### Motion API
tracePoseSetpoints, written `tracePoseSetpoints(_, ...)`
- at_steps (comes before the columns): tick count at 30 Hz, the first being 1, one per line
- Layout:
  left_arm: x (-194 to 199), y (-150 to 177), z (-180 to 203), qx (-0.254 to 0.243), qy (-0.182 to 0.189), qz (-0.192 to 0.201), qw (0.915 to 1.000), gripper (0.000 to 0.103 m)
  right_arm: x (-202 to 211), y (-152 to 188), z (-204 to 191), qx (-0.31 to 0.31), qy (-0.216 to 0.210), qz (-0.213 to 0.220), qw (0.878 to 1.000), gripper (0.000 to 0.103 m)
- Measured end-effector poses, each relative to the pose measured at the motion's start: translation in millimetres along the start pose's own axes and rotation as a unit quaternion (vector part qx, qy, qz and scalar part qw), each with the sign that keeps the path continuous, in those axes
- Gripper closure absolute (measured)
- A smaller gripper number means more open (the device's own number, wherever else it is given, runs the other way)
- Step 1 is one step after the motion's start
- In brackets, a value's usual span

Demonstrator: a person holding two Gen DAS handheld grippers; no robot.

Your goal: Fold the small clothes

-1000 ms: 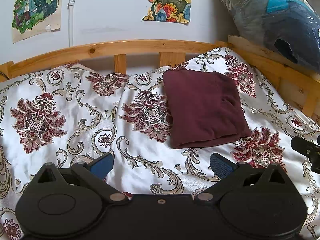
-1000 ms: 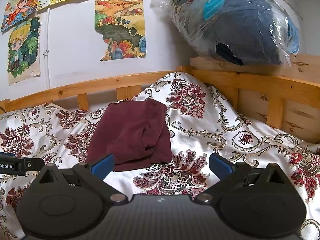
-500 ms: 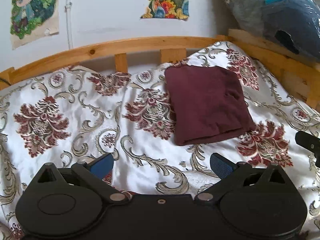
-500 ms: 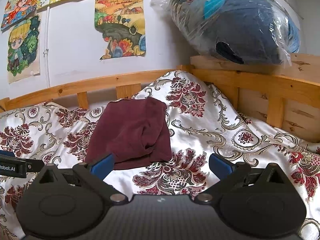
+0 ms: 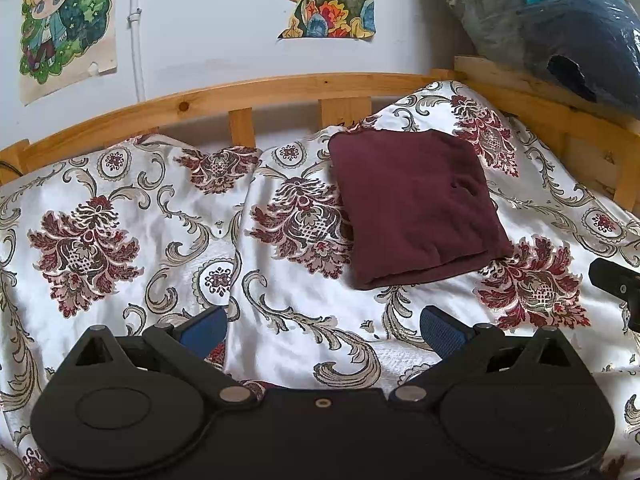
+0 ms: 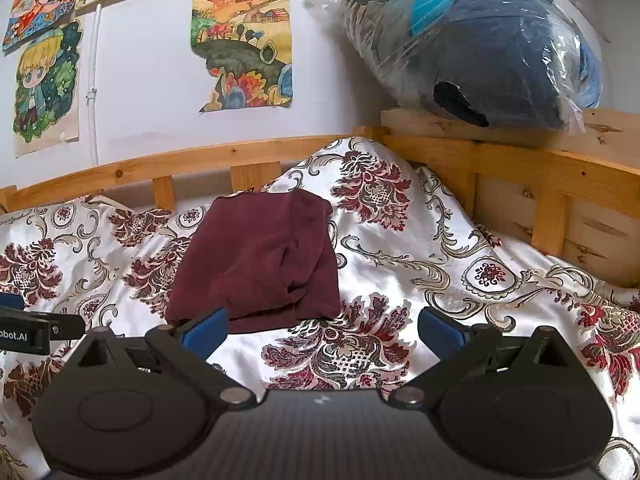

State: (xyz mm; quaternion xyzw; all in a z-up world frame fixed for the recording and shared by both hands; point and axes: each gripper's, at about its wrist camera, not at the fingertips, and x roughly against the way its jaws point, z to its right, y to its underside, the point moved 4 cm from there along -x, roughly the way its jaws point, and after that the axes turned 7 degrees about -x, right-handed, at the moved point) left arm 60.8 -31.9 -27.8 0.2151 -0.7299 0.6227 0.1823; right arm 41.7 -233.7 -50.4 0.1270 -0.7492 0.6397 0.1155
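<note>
A bed spread with a glossy white coverlet [image 5: 288,312] patterned in dark red floral medallions and grey-gold scrolls fills both views, rumpled into soft ridges and bounded by a pine bed rail [image 5: 256,92] that turns a corner at the right. On the pale wall behind hang hand-coloured drawings, among them a blond cartoon figure [image 5: 60,20] and a landscape sheet [image 6: 244,48]; a thin white pipe [image 5: 136,32] runs down between them. A plastic-wrapped bundle of dark blue bedding [image 6: 480,52] sits on the wooden ledge above the corner. The folded maroon garment [image 5: 416,204] lies flat on the coverlet near the rail, a compact, roughly square stack with its layered edges facing the cameras and a small pucker in the top layer. The left gripper [image 5: 324,330] hovers over bare coverlet, its 2 blue-padded fingers [image 5: 442,330] spread wide and grasping nothing. The right gripper [image 6: 322,330] is likewise released, fingers parted, just short of the garment's near edge.
</note>
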Motion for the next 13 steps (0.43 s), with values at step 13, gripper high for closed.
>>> tracePoseSetpoints(13,-0.7,2.4,-0.8,0.0,-0.009,-0.002,1.0,0.001,-1.0,1.3,-0.2,0.002,-0.001,-0.001,1.0,0.0)
